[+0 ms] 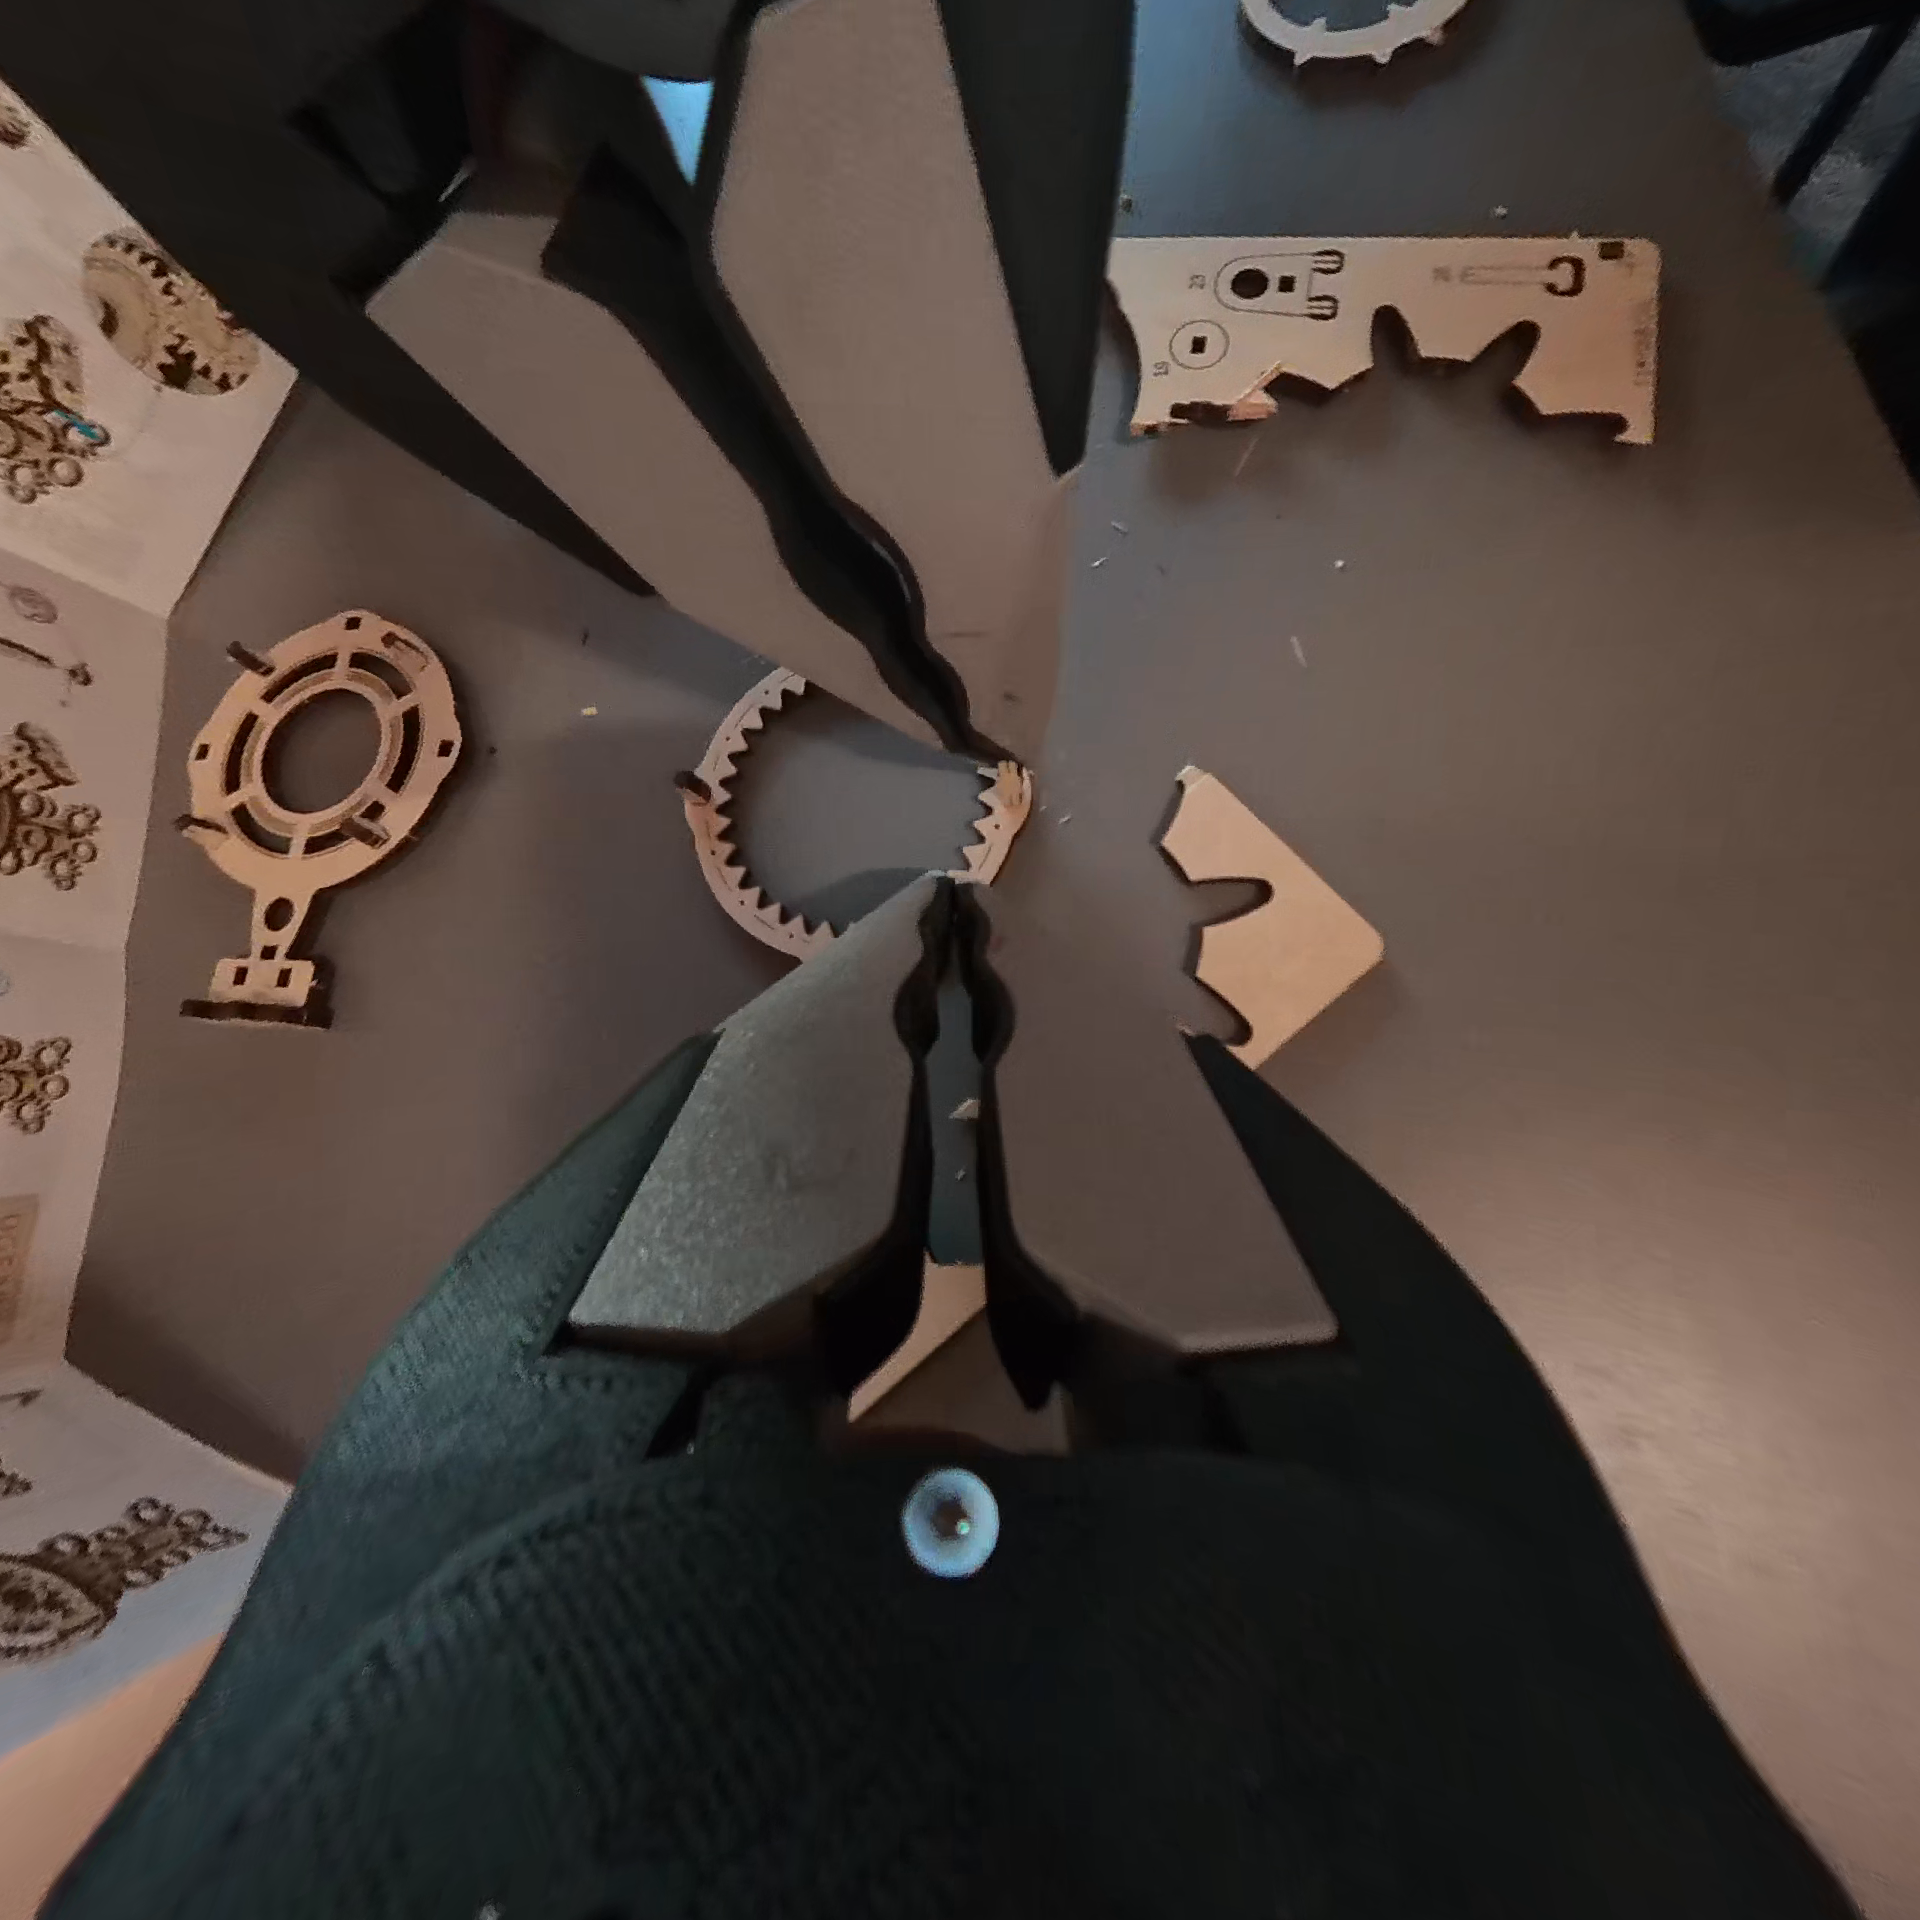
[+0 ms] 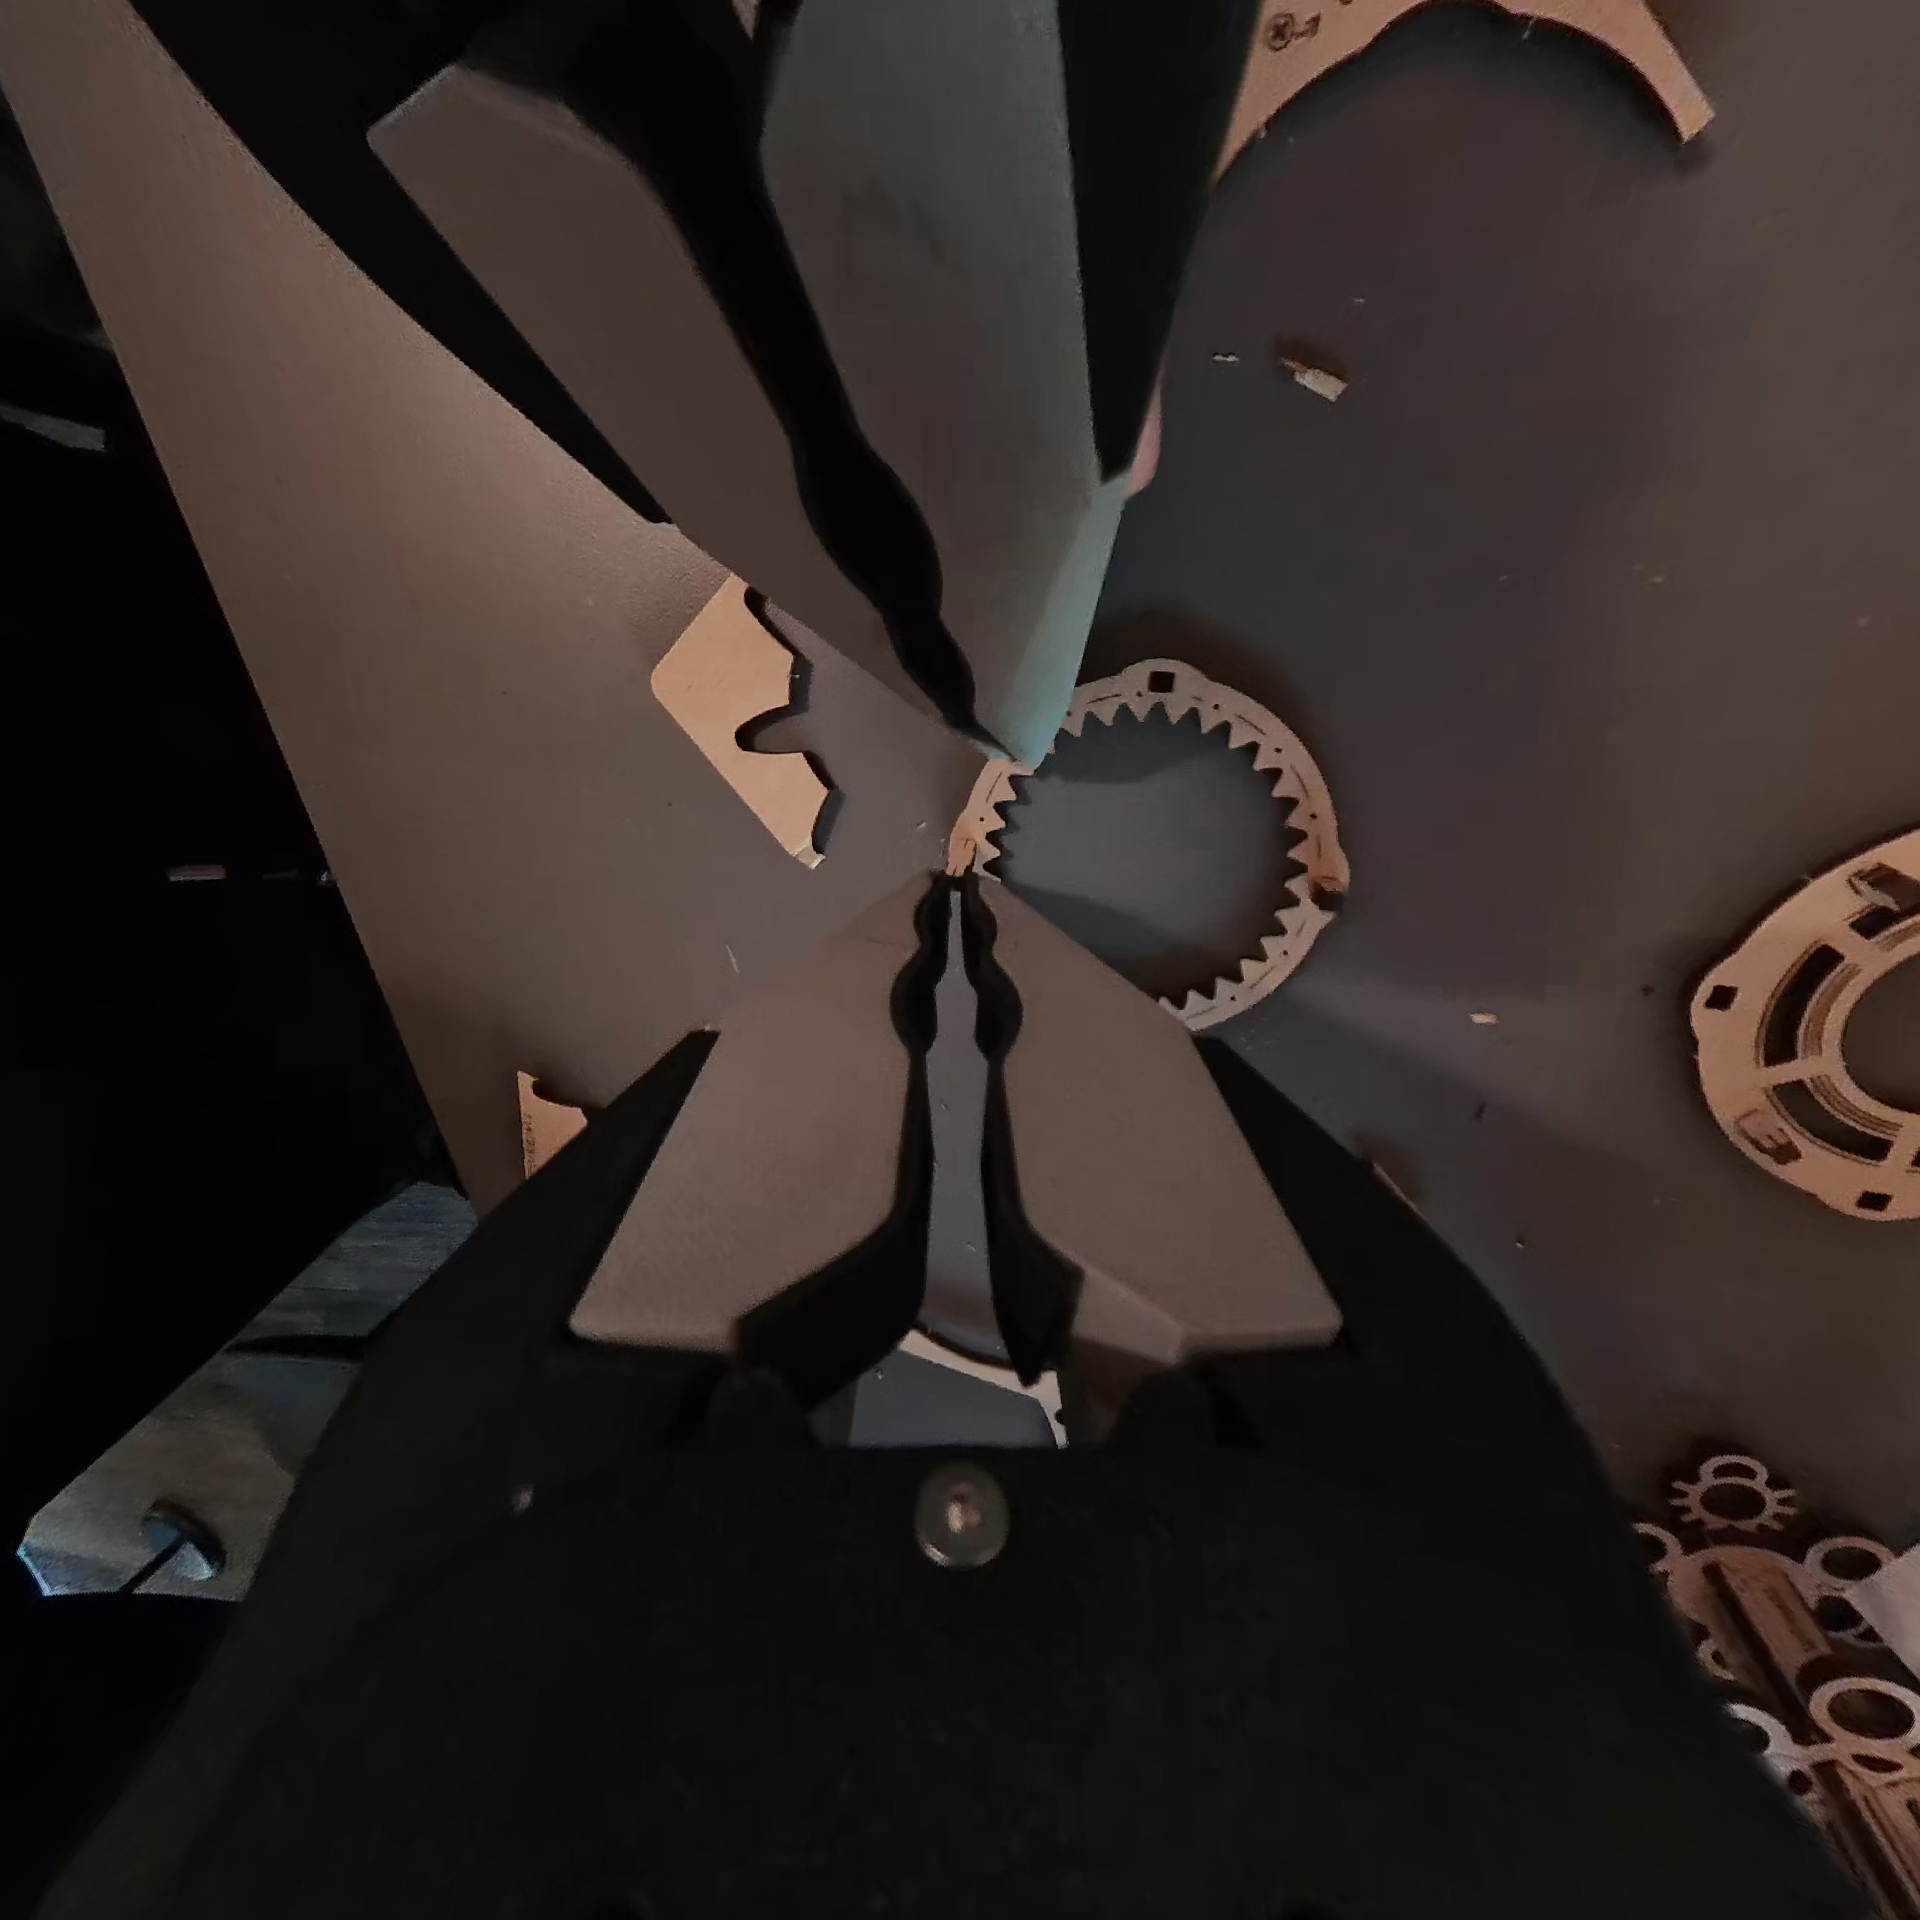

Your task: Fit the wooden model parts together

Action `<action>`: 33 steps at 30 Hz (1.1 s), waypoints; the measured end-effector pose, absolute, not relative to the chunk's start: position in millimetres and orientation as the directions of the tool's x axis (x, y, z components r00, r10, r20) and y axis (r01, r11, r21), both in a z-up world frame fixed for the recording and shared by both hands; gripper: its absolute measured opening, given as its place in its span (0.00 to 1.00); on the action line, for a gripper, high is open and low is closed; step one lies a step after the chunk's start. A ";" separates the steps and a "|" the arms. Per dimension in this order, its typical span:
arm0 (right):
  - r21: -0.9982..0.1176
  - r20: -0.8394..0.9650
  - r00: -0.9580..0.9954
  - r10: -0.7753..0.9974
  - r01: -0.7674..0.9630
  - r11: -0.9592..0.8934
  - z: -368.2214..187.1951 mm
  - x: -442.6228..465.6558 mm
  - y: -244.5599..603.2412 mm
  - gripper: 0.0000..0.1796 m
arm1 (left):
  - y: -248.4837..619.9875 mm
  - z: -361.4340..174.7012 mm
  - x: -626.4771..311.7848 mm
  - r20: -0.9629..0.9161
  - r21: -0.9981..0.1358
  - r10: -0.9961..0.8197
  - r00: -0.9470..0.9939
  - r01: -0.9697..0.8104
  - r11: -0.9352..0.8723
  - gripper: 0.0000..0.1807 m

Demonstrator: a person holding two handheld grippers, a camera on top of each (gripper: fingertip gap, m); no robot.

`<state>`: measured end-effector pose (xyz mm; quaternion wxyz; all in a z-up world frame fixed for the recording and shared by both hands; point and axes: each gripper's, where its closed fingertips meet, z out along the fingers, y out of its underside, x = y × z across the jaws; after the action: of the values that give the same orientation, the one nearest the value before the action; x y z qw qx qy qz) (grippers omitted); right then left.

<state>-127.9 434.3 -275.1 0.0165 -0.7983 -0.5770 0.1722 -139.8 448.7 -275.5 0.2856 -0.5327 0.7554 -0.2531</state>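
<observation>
Left claw and right claw, both pressed together, pinch the ring rim; frame lies apart, unjoined.

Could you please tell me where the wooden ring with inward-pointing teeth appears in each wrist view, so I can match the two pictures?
Left wrist view: the toothed ring lies at picture centre, left of where the two grippers' tips meet.
Right wrist view: the toothed ring lies just right of centre, right of the meeting tips.
Shared landmark: the notched square wooden offcut, across the tips from the ring in both views.
</observation>
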 end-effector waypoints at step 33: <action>-0.313 -0.294 0.251 0.922 0.886 -0.341 -263.2 -123.5 425.4 0.00 | 434.8 -280.5 -129.8 -0.065 -0.710 -0.956 -0.288 -0.659 0.247 0.03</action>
<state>-123.5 425.4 -263.2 0.0417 -0.7899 -0.5724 0.2161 -129.8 434.8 -280.5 0.2540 -0.5400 0.7475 -0.2917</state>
